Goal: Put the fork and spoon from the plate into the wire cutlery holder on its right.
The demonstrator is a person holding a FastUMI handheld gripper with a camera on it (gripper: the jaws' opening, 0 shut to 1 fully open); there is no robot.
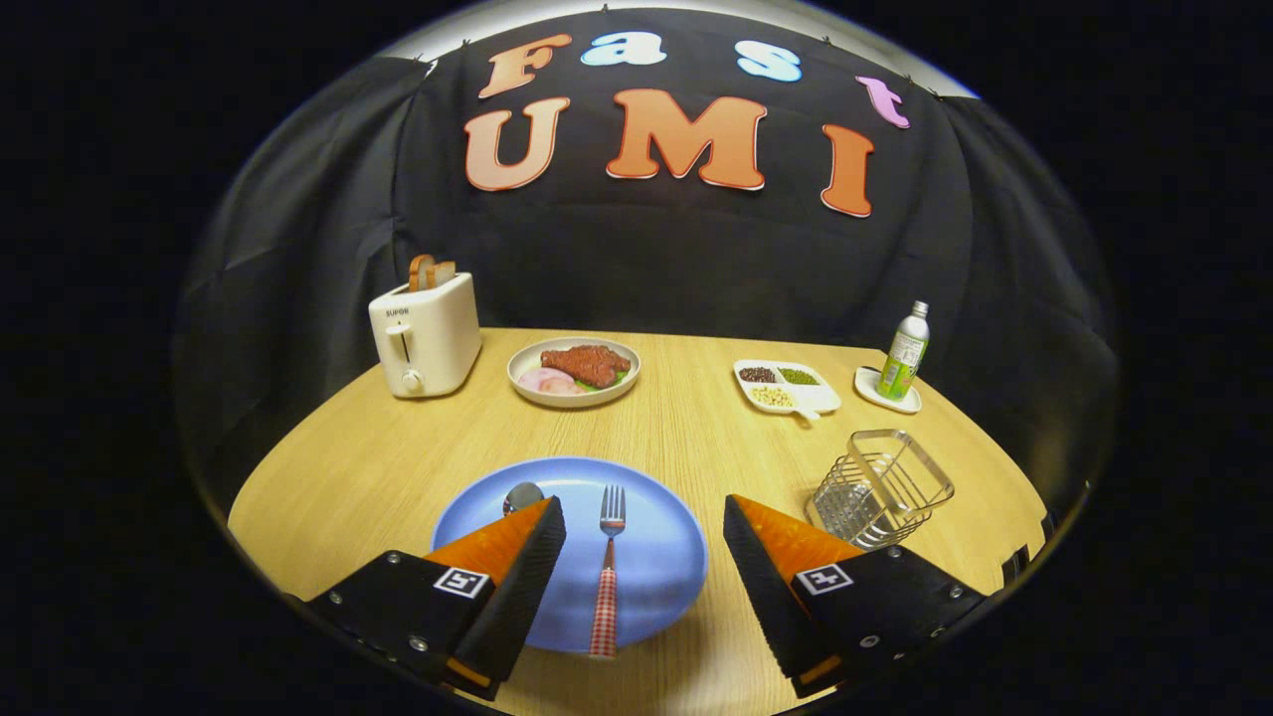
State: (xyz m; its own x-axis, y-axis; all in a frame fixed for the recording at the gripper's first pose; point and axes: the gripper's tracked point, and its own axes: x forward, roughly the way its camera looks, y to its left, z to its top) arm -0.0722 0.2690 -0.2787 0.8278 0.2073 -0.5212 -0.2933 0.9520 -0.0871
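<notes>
Jaws spread wide and holding nothing, the gripper [644, 517] hovers over a blue plate [656, 577] on the wooden bench [348, 467]. A fork [608, 567] with a red checked handle lies on the plate between the jaws; a spoon [522, 495] peeks out behind the left one. Right of the plate stands a wire cutlery holder [880, 487]. Beyond the plate sit a toaster [426, 336] holding toast, a dish of meat [574, 370], a divided tray of beans [788, 386] and a green bottle [904, 353] on a coaster. The toaster's lettering is too small to read surely.

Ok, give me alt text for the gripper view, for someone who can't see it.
The gripper hangs open above a blue plate, with the fork lying between its jaws and the spoon partly hidden behind one finger. The wire cutlery holder stands empty beside the plate.
</notes>
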